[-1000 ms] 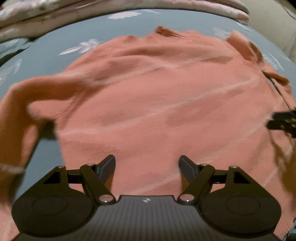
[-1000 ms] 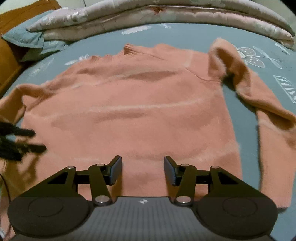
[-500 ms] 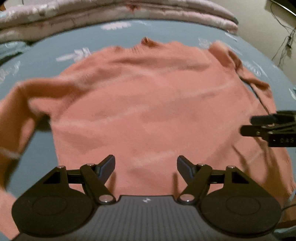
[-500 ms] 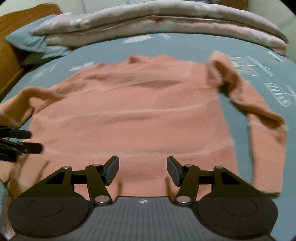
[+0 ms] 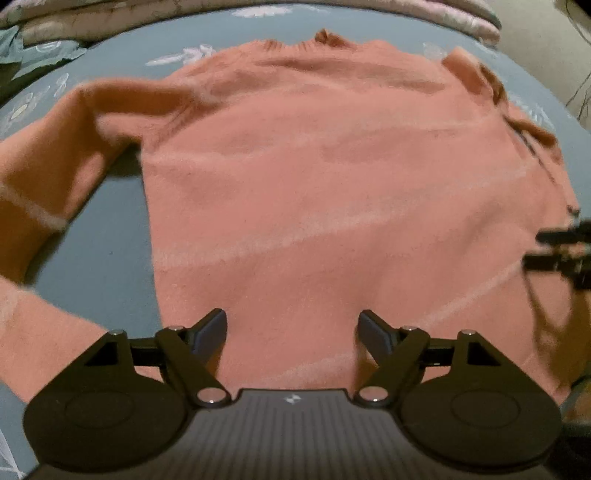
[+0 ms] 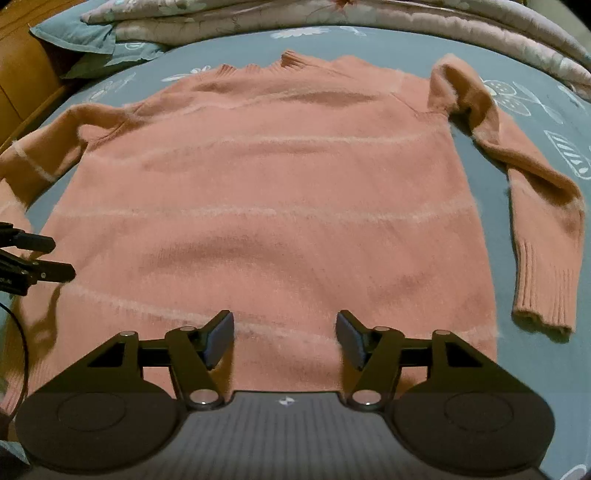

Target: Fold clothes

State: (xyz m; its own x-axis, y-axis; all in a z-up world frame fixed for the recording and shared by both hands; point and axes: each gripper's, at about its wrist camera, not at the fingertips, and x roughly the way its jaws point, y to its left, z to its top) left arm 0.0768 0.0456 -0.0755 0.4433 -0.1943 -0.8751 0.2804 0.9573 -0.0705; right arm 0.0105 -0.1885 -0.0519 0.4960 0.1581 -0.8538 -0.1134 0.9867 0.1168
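Observation:
A salmon-pink knit sweater (image 6: 277, 184) with pale stripes lies flat on the bed, collar (image 6: 291, 59) at the far end and hem toward me. Its right sleeve (image 6: 535, 221) bends down beside the body, and its left sleeve (image 5: 44, 166) trails off to the left. My right gripper (image 6: 284, 323) hovers over the hem. Its jaws are opening, with only the sweater's surface below them. My left gripper (image 5: 291, 321) hangs over the lower left part of the body, jaws wide and still spreading a little, holding nothing. Each gripper shows at the other view's edge (image 5: 561, 254) (image 6: 37, 254).
The blue-grey bed sheet (image 6: 535, 96) with white flower prints surrounds the sweater. A folded floral quilt (image 6: 369, 14) lies along the far edge, with a blue pillow (image 6: 74, 33) at the back left. Wooden furniture (image 6: 18, 66) stands to the left.
Both grippers have drawn back toward the hem, so more of the sweater shows. The right gripper's jaws have spread wider. The sweater lies where it was.

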